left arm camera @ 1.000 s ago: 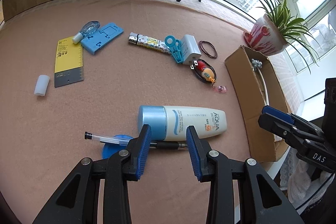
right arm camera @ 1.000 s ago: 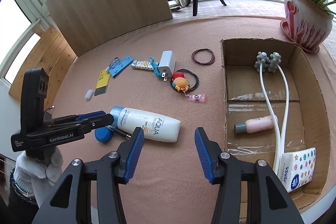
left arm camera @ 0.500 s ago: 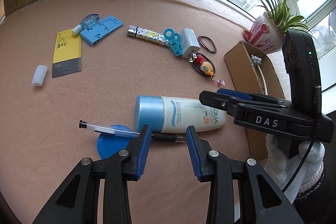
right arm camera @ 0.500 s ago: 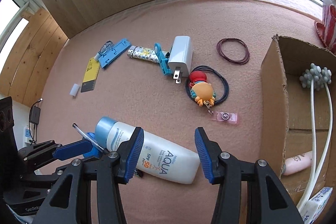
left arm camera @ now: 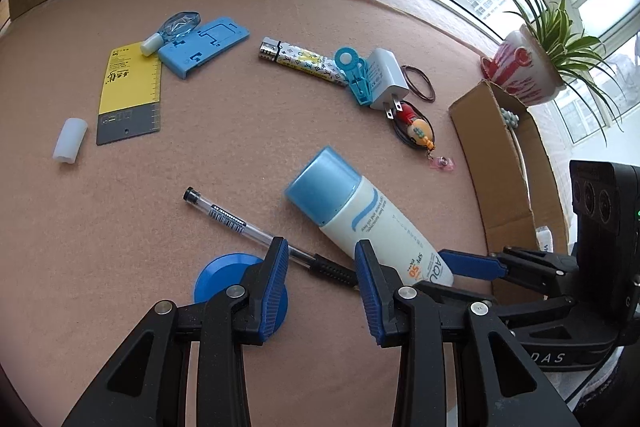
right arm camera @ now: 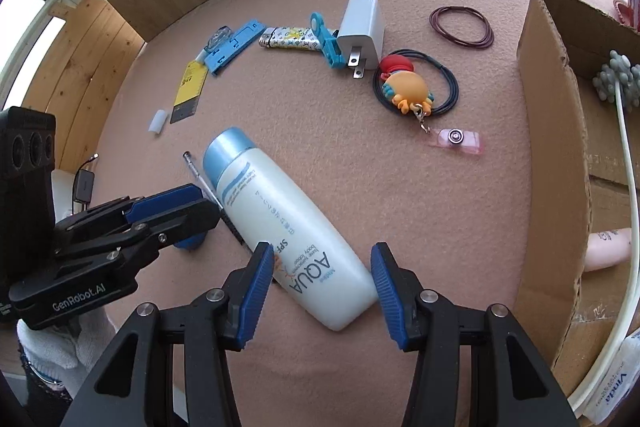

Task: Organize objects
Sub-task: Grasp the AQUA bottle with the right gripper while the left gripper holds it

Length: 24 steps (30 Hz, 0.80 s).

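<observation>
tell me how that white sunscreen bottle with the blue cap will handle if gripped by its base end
The white plastic sunscreen bottle with the blue cap looks smooth and rounded, so it may slip or roll sideways. Held at its base between the right gripper fingers, the long capped end will probably droop.

The left gripper [left arm camera: 320,281] hangs open over a clear pen [left arm camera: 256,233] lying across a blue disc [left arm camera: 218,277]. The sunscreen bottle [left arm camera: 360,211] lies just beside it, its base between the right gripper [left arm camera: 472,265] fingers
</observation>
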Available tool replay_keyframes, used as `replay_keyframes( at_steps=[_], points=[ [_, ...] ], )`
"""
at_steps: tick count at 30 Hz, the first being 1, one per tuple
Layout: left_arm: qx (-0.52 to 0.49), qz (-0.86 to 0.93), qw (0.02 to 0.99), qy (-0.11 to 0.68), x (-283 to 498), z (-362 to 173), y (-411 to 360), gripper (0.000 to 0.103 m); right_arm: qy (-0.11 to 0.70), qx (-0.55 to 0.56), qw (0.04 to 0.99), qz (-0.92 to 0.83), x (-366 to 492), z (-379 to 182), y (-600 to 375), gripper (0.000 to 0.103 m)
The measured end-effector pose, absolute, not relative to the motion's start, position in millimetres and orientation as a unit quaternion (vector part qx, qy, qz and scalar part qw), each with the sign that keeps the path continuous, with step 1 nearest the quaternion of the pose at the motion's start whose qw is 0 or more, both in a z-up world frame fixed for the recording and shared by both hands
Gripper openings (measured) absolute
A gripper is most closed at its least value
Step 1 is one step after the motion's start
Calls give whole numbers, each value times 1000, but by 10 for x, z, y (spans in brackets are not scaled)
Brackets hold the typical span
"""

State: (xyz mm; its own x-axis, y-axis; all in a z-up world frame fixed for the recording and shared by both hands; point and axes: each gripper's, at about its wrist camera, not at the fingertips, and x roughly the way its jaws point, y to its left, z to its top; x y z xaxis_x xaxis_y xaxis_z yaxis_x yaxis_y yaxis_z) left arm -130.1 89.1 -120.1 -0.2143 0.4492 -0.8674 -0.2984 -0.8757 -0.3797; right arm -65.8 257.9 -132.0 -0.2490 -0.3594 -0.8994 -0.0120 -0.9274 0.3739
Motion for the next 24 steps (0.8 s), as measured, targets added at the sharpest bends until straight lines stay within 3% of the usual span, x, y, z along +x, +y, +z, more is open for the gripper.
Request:
replay_keyframes(
  at_steps=[7,17,24],
  points=[
    [-569,781,246,-82,-1268,-1137,889,38,-177,604,145,-764,-357,-1346,2433,47],
    [-566,774,271,-81,-1071,-1087,1093,38,-239,552,105,-792,-372,-1025,2921,47],
    [-571,770,272,-87,-1050,-1136,1186,39,-220,558,112,-792,-567,-1020,2759,47]
  ],
)
